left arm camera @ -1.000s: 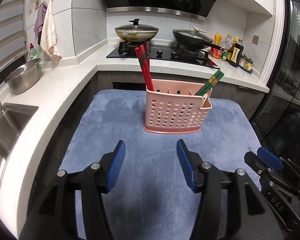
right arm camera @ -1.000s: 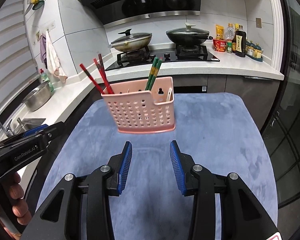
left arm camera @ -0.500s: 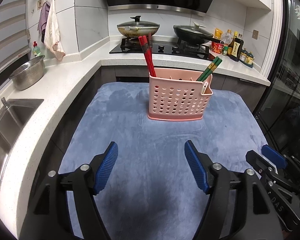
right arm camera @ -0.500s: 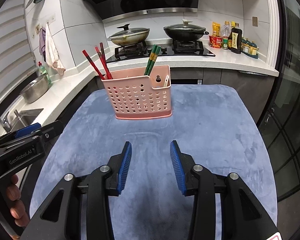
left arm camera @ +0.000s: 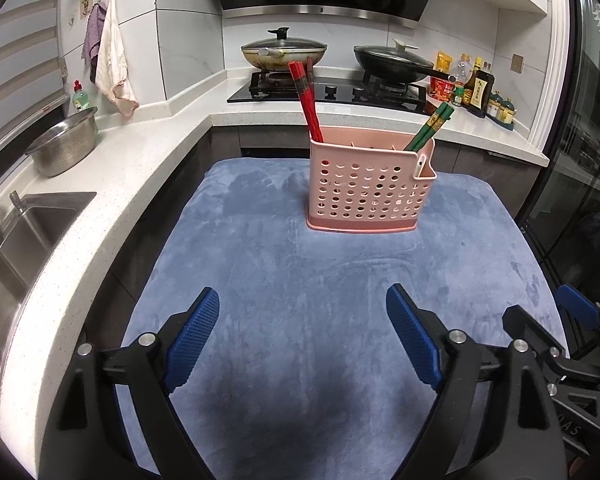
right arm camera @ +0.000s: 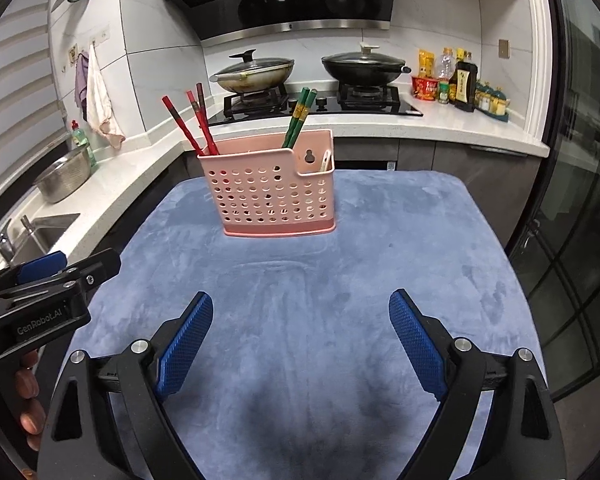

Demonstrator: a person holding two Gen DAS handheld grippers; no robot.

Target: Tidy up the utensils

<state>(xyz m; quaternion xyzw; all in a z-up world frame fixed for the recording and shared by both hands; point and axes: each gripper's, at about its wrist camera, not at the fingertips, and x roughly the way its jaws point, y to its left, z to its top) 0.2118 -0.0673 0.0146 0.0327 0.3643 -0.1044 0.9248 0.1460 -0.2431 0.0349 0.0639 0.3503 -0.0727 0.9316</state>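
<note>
A pink perforated utensil basket [left arm camera: 370, 184] [right arm camera: 274, 192] stands upright on the blue cloth [left arm camera: 320, 300] [right arm camera: 340, 280]. Red chopsticks [left arm camera: 306, 100] [right arm camera: 190, 124] lean out of its left end and green chopsticks [left arm camera: 432, 124] [right arm camera: 298, 118] out of its right part. A pale utensil [right arm camera: 325, 160] sits in the small side pocket. My left gripper [left arm camera: 302, 300] hovers over the cloth short of the basket, its jaws opening wide with nothing between them. My right gripper [right arm camera: 300, 304] is likewise opening and empty. Each gripper shows at the edge of the other's view.
A white counter [left arm camera: 112, 184] wraps the left side with a steel bowl [left arm camera: 64, 146] and a sink [left arm camera: 28, 232]. Behind stand a stove with two lidded pans [left arm camera: 284, 50] [left arm camera: 392, 66] and bottles [left arm camera: 476, 88]. A dark glass door [right arm camera: 580, 200] lies right.
Both grippers' jaws have spread much wider. The basket appears a little farther off in both views, and both grippers remain empty.
</note>
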